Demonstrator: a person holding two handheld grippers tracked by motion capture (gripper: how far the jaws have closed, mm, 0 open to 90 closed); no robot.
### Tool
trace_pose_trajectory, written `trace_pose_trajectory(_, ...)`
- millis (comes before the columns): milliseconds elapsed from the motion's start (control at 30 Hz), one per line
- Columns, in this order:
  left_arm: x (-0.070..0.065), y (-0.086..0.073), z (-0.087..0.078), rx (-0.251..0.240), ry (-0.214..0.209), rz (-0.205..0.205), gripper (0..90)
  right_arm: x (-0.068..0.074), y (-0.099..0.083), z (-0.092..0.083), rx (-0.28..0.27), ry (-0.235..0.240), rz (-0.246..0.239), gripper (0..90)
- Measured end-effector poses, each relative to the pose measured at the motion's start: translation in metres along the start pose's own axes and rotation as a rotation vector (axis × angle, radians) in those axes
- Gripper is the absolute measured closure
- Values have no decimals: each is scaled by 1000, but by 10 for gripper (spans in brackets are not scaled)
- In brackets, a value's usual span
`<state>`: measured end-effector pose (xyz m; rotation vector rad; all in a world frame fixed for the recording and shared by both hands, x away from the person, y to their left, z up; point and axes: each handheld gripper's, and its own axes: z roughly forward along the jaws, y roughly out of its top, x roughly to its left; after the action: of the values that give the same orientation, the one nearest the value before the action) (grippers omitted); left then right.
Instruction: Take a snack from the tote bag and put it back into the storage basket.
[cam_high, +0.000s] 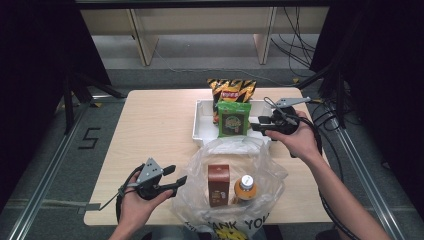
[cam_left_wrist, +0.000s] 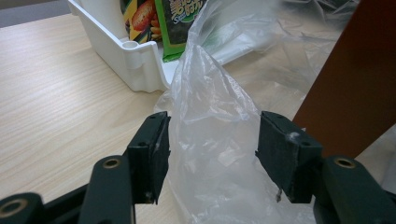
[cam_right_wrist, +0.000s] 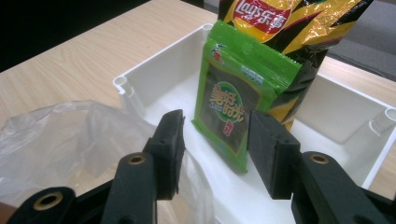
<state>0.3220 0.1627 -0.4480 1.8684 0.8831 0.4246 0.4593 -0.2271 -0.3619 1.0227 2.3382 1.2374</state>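
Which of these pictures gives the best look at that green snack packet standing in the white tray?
The right gripper view: the green packet stands close and large there, its label sharp, leaning against the chip bag in the white tray. The high view shows the whole packet, but small. The left gripper view catches just a lower strip of it.

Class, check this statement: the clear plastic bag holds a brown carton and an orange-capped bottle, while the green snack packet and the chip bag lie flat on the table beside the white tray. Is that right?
One detail is wrong. The green snack packet and the chip bag stand inside the white tray, as the right gripper view shows. The clear plastic bag does hold the brown carton and the orange-capped bottle.
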Motion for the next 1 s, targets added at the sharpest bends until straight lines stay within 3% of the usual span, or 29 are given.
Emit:
trace_pose_trajectory(67,-1,-1,-1,-1,5,-3,428,4,-1,-3,-23,-1,15,564)
trace_pose_trajectory(100,-1,-1,-1,-2,4,-5,428,6,-1,-7,-5,15,14,563)
trace_pose_trajectory(133,-1,-1,-1,-1,4,-2,428,6,-2,-8,-4,25,-7,562)
trace_pose_trajectory(167,-1,-2,-1,1,6,-4,427,10,-2,-8,-16,30,15,562)
trace_pose_trajectory(200,0,-2,-1,3,5,-4,428,9,-2,-11,-10,23,-29,561)
trace_pose_trajectory(233,0,-2,-1,4,7,-12,427,15,-3,-12,-20,29,12,561)
trace_pose_trajectory(267,0,-2,-1,4,7,-13,428,17,-4,-13,-12,38,13,561)
trace_pose_trajectory(300,0,-2,-1,4,6,-13,427,18,-5,-13,-20,42,-16,561)
trace_pose_trajectory(333,0,-2,-1,4,6,-14,427,21,-4,-13,-29,53,-1,559)
trace_pose_trajectory(367,0,-2,-1,3,4,-14,427,22,-4,-13,-36,55,-37,558)
trace_pose_trajectory(400,0,-3,-1,0,3,-16,427,26,-4,-15,-28,69,-8,558)
trace_pose_trajectory(433,0,-3,0,-4,-5,-18,427,26,-4,-15,-30,61,-56,557)
trace_pose_trajectory(467,0,-3,0,-2,-5,-19,427,30,-4,-16,-32,68,-22,556)
trace_pose_trajectory(500,1,-3,0,-3,-3,-16,426,30,-5,-15,-36,84,-42,555)
trace_pose_trajectory(600,0,-3,-1,-3,5,-20,426,36,-7,-16,-27,88,-37,555)
trace_pose_trajectory(667,1,-3,-2,-7,3,-8,426,37,-7,-16,-34,88,-84,554)
trace_pose_trajectory(700,0,-4,-1,-10,0,-13,425,41,-8,-16,-42,96,-46,555)
trace_pose_trajectory(733,0,-4,-1,-7,1,-11,425,41,-8,-18,-33,100,-76,555)
trace_pose_trajectory(800,-1,-4,0,-7,-4,-21,425,45,-10,-17,-37,112,-58,553)
trace_pose_trajectory(833,-1,-4,0,-6,-4,-19,425,45,-11,-19,-24,110,-87,551)
trace_pose_trajectory(867,-1,-4,1,-7,-6,-20,424,47,-12,-19,-30,114,-63,551)
trace_pose_trajectory(933,-2,-4,0,-3,-1,-20,425,49,-13,-22,-16,120,-70,550)
trace_pose_trajectory(1000,-2,-4,1,-3,-1,-20,425,51,-13,-22,-42,134,-70,549)
